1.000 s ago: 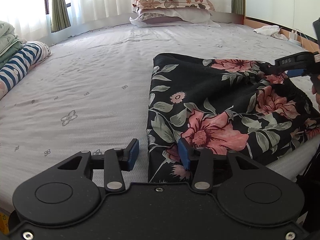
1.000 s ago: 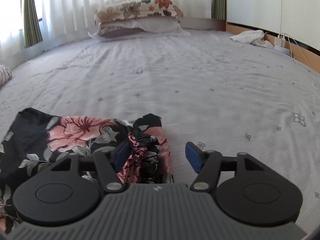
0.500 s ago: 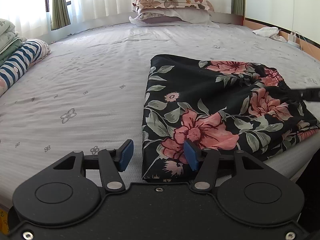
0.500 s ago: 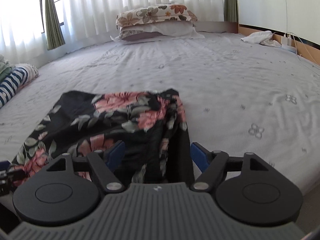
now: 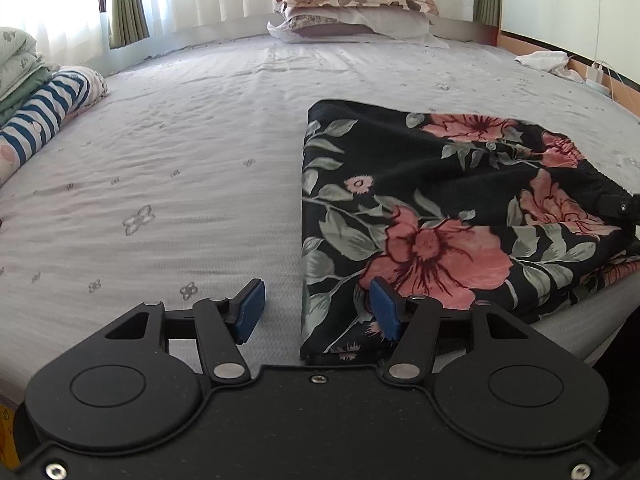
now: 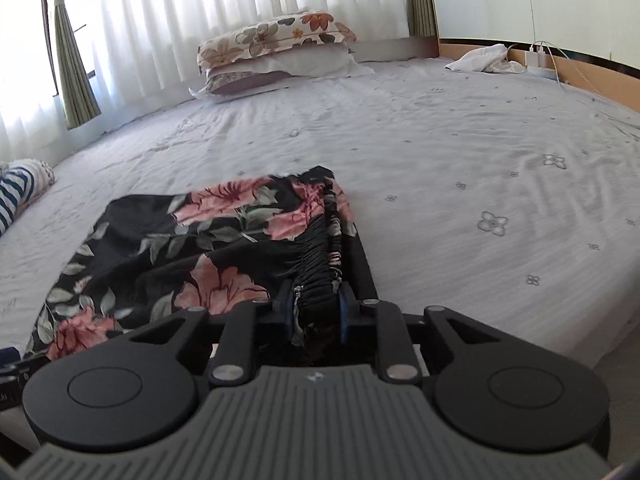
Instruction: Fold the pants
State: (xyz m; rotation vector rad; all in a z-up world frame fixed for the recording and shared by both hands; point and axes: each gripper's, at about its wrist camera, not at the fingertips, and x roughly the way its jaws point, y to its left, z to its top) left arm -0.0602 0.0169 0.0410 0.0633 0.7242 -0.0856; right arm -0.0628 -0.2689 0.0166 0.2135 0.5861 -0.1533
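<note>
The black floral pants [image 5: 440,208] lie folded on the grey bed sheet [image 5: 180,168] near the bed's front edge. My left gripper [image 5: 316,312] hovers at their near left corner with its jaws opening. That corner lies between the blue pads [image 5: 250,312] and neither pad presses on it. In the right wrist view the pants [image 6: 180,240] stretch away to the left. My right gripper [image 6: 316,312] is closing, its pads pinching the gathered black waistband [image 6: 320,264] at the near right end. A part of the right gripper [image 5: 624,208] shows at the right edge of the left wrist view.
Two stacked pillows [image 5: 352,4] lie at the head of the bed under white curtains [image 6: 220,8]. A striped roll and folded bedding [image 5: 40,112] sit at the left. A white cloth [image 6: 480,58] and a charger with cables [image 6: 538,58] rest at the far right.
The right gripper drew back from the far end of the waistband to its near end and closed on the gathered fabric. The left jaws spread wider around the pants' corner.
</note>
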